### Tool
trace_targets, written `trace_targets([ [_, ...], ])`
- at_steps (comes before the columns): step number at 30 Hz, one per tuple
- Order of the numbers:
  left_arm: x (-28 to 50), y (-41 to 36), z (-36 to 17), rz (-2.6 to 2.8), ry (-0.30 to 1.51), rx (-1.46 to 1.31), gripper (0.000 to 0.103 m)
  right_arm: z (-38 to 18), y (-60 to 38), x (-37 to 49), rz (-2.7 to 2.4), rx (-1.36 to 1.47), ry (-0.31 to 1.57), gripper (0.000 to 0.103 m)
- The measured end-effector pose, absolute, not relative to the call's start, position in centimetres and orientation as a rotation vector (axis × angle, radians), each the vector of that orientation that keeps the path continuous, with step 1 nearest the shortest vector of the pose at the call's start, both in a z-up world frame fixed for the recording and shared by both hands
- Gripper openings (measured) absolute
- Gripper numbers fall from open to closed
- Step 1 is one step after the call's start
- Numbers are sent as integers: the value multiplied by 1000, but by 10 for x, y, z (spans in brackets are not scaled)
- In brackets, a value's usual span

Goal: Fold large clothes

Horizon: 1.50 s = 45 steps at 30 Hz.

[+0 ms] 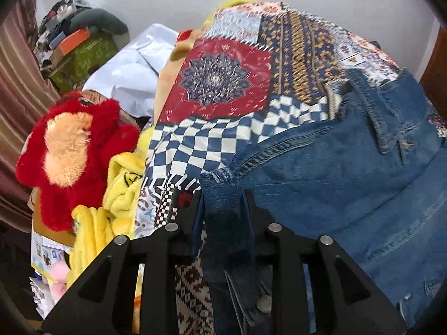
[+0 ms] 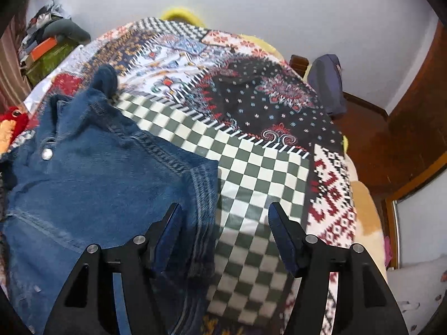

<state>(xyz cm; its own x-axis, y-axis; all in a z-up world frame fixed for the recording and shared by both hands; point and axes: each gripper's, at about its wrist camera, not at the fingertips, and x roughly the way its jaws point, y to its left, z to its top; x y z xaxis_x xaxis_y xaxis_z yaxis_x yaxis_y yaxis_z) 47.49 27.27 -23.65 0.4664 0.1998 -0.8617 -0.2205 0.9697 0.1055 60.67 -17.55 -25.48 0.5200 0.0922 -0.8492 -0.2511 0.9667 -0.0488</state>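
A blue denim jacket (image 1: 349, 173) lies on a patchwork bedspread (image 1: 223, 83). My left gripper (image 1: 223, 195) is shut on a bunched edge of the denim, which hangs down between the fingers. In the right wrist view the jacket (image 2: 92, 184) lies at the left, with a metal snap button (image 2: 47, 154) near its collar. My right gripper (image 2: 225, 212) is open over the jacket's right edge and the checkered part of the bedspread (image 2: 251, 184). Its left finger (image 2: 170, 229) is over the denim; nothing is held.
A red plush toy (image 1: 69, 153) and yellow fleece (image 1: 117, 195) lie at the bed's left edge. Boxes and clutter (image 1: 75, 44) pile up at the far left by a curtain. A wooden door (image 2: 405, 139) and a dark bag (image 2: 328, 83) stand at the right.
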Motion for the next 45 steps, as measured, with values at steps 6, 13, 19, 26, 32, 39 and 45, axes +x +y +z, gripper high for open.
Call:
trace_targets([
  [6,446,251,-181,203,955,-46,49,-197,-176,563,253,-132,929,62],
  [13,386,217,-122,131,840,-49,62,-132,-176,484,346,-81,862,62],
  [19,323,195,-95,75,779,-43,80,-101,-180,406,420,-53,804,77],
  [26,251,174,-93,79,753,-40,101,-101,-198,336,437,-11,815,84],
  [32,205,174,-127,125,825,-69,102,-130,-210,297,423,-6,883,85],
  [39,170,201,-194,183,967,-236,102,-194,-215,272,404,39,1034,85],
  [45,155,218,-246,171,1074,-414,102,-228,-216,272,424,103,1139,85],
])
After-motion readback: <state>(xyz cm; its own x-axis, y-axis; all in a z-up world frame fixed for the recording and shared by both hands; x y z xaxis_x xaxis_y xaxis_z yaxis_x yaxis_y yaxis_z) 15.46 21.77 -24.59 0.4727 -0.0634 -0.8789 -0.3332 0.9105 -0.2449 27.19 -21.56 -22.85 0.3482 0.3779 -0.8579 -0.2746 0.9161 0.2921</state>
